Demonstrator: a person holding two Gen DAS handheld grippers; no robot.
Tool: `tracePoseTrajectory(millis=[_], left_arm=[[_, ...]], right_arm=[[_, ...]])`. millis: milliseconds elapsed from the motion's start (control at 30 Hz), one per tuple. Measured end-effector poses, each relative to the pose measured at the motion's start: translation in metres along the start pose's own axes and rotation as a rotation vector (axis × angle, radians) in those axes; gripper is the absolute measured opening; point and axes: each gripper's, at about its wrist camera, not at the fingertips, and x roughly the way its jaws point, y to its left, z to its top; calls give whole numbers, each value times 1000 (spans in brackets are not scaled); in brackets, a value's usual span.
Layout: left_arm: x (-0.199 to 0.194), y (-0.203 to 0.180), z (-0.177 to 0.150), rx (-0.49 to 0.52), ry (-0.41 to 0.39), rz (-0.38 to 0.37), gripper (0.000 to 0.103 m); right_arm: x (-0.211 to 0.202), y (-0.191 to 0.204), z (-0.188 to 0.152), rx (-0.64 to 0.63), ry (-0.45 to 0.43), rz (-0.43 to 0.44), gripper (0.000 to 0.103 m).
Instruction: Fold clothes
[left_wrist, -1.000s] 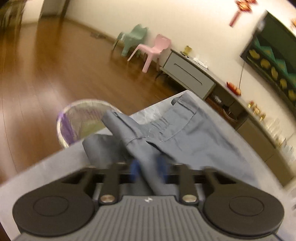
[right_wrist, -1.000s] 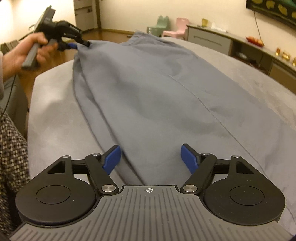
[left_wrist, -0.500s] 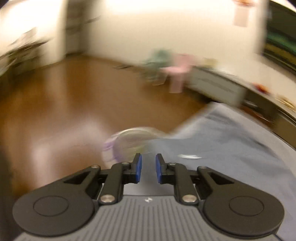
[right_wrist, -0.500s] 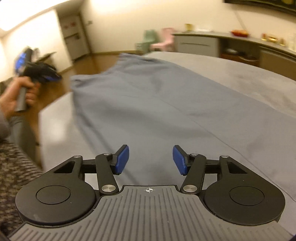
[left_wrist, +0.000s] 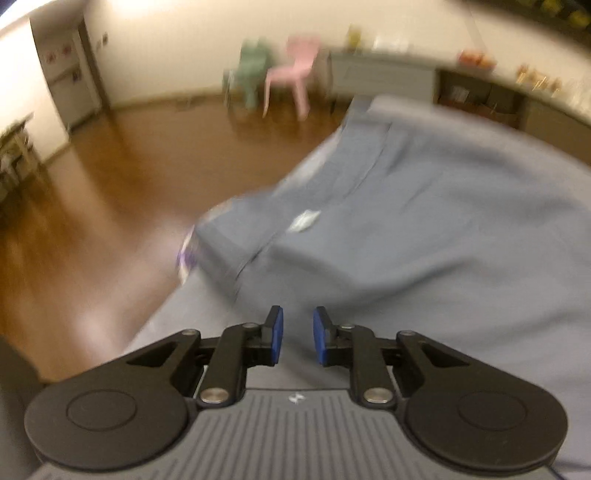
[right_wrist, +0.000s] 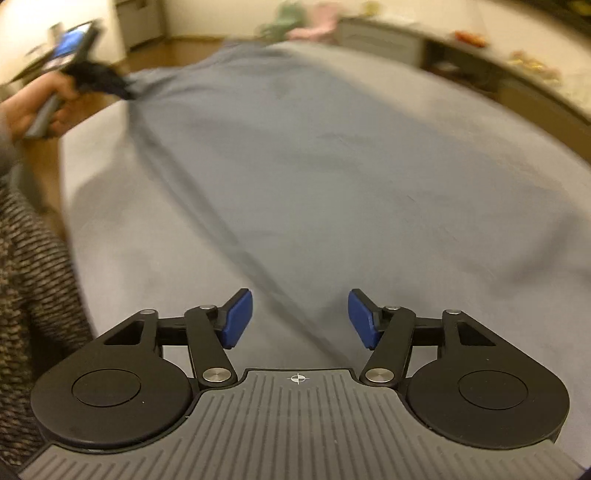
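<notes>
Grey trousers (left_wrist: 424, 229) ahead of fingers (left_wrist: 275, 334)

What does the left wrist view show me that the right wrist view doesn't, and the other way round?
Left wrist only: the waistband end of the trousers with a white label, hanging over the near edge, and open wooden floor. Its own hand-held gripper is opening with nothing between the pads.

Right wrist only: the person's hand holding the left hand-held gripper at the trousers' far corner, a patterned sleeve, and the long trouser leg. The right hand-held gripper is opening, empty.

Both: the grey-blue trousers on the grey covered surface, the pastel chairs and the sideboard.
</notes>
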Motion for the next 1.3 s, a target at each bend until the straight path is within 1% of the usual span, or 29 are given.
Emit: tracePoseTrajectory(millis=[33, 67, 100, 167, 200, 233, 267, 333, 400, 500, 533, 567, 600, 633, 667, 700, 733, 800, 833, 867, 900, 967, 1000, 1067, 1100, 1133, 1167, 1233, 1300], left_arm=[[-13, -7, 0, -3, -33, -58, 28], [-19, -17, 0, 2, -36, -116, 32], [-20, -28, -2, 24, -14, -169, 32], [-12, -57, -7, 113, 52, -208, 33], [-9, -72, -11, 168, 71, -203, 33], [-8, -86, -16, 224, 86, -193, 32], [-6, -96, -19, 259, 96, -183, 31], [-3, -114, -25, 318, 115, -162, 31], [-6, -123, -30, 347, 114, -165, 31], [-8, -137, -34, 365, 105, -205, 31], [-8, -141, -37, 375, 99, -206, 31], [-10, -142, -38, 380, 96, -203, 31], [-12, -142, -40, 382, 95, -198, 31], [-14, -142, -41, 385, 93, -194, 31], [-16, -142, -42, 387, 92, -190, 31], [-15, -139, -41, 368, 97, -202, 31], [-14, -135, -38, 341, 105, -224, 32], [-12, -129, -34, 286, 122, -273, 38], [-10, -126, -31, 257, 129, -295, 40], [-7, -123, -25, 225, 136, -315, 40], [-4, -121, -20, 191, 142, -335, 40], [-4, -119, -10, 127, 145, -374, 40], [-4, -118, -5, 95, 145, -394, 40], [-8, -122, 0, 70, 135, -409, 41], [-10, -125, 2, 60, 129, -415, 42], [-11, -129, 3, 61, 124, -419, 43], [-12, -133, 4, 64, 119, -422, 44], [-15, -141, 5, 77, 115, -435, 44], [-17, -148, 5, 93, 111, -446, 44]], right_arm=[[-11, -16, -6, 30, -14, -54, 64], [-21, -34, -13, 62, -18, -111, 64], [-26, -54, -22, 95, 1, -172, 64], [-31, -98, -42, 180, 64, -286, 62], [-34, -118, -51, 229, 89, -325, 66], [-38, -135, -57, 283, 85, -321, 69], [-40, -149, -62, 332, 84, -306, 69], [-42, -171, -67, 371, 56, -320, 68], [-39, -192, -67, 406, 28, -355, 68], [-30, -221, -66, 447, -25, -416, 69], [-29, -230, -66, 465, -35, -432, 71], [-29, -238, -66, 492, -39, -440, 71], [-35, -247, -68, 534, -49, -433, 63], [-47, -259, -74, 594, -77, -424, 51], [-64, -271, -80, 660, -128, -422, 48], [-80, -282, -87, 714, -177, -429, 52], [-93, -290, -95, 742, -211, -458, 52], [-105, -309, -113, 780, -205, -516, 50], [-107, -318, -123, 803, -194, -528, 49], [-106, -324, -132, 829, -187, -508, 46], [-103, -328, -136, 838, -187, -482, 42], [-96, -329, -133, 802, -181, -468, 42], [-93, -327, -129, 764, -169, -481, 42], [-90, -323, -126, 724, -137, -504, 42], [-88, -322, -124, 707, -125, -517, 40], [-88, -320, -121, 684, -122, -535, 33], [-89, -318, -118, 659, -121, -553, 31], [-93, -315, -113, 607, -132, -578, 29], [-98, -315, -111, 586, -152, -588, 30]])
